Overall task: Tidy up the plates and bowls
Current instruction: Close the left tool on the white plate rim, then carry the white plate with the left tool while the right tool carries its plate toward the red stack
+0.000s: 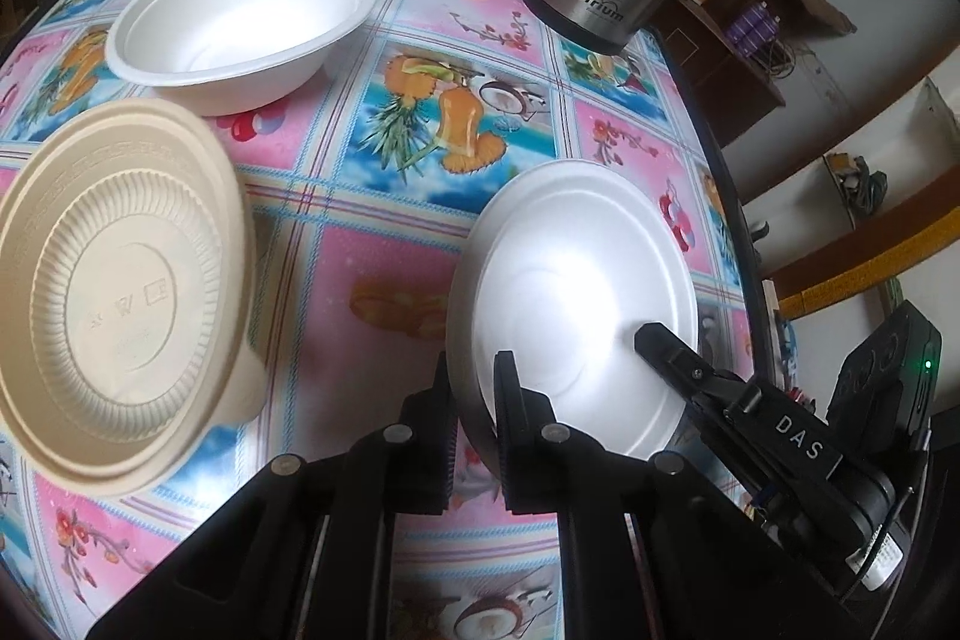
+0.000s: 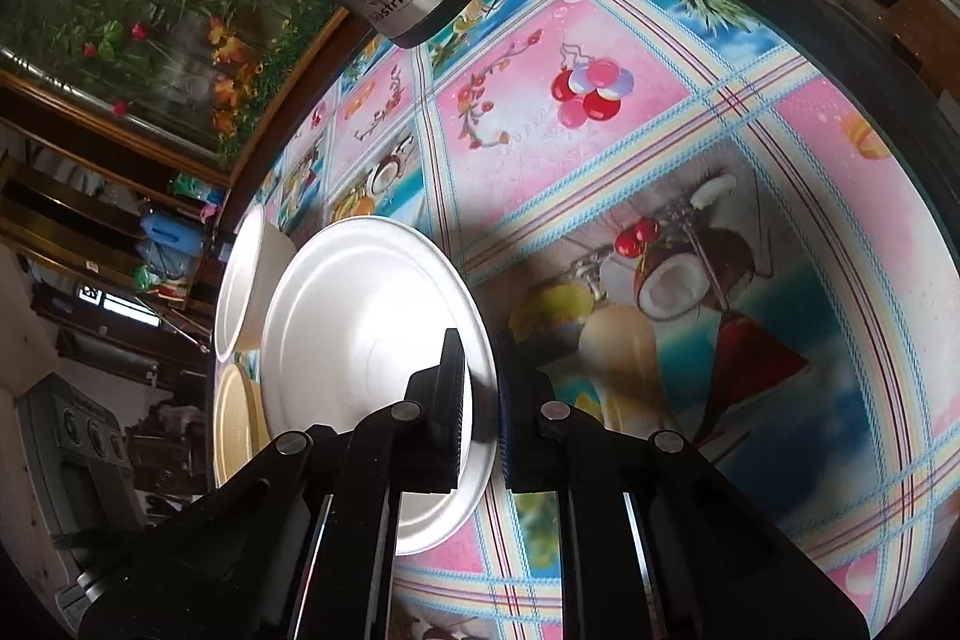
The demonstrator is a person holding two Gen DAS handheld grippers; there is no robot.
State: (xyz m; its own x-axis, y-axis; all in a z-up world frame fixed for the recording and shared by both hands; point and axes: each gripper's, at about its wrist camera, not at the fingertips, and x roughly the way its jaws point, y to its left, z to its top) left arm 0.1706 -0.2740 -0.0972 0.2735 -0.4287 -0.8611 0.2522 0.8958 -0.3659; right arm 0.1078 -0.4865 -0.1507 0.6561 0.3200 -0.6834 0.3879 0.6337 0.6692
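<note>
Left wrist | white plate (image 1: 576, 280): 1 | white bowl (image 1: 240, 22): 1 | beige bowl (image 1: 120, 298): 1

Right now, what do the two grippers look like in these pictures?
Both are black. The left gripper has two flat fingers with ribbed pads and round silver bolts on its linkage arms. The right gripper is built the same way, with shiny metal rails lower down. In the left wrist view its body bears white letters "DAS", a small green light and thin cables. No hand or sleeve shows.

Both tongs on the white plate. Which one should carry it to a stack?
Probably left: left tongs pinch the white plate on the side nearer the white bowl; right tongs grip its far rim.
</note>
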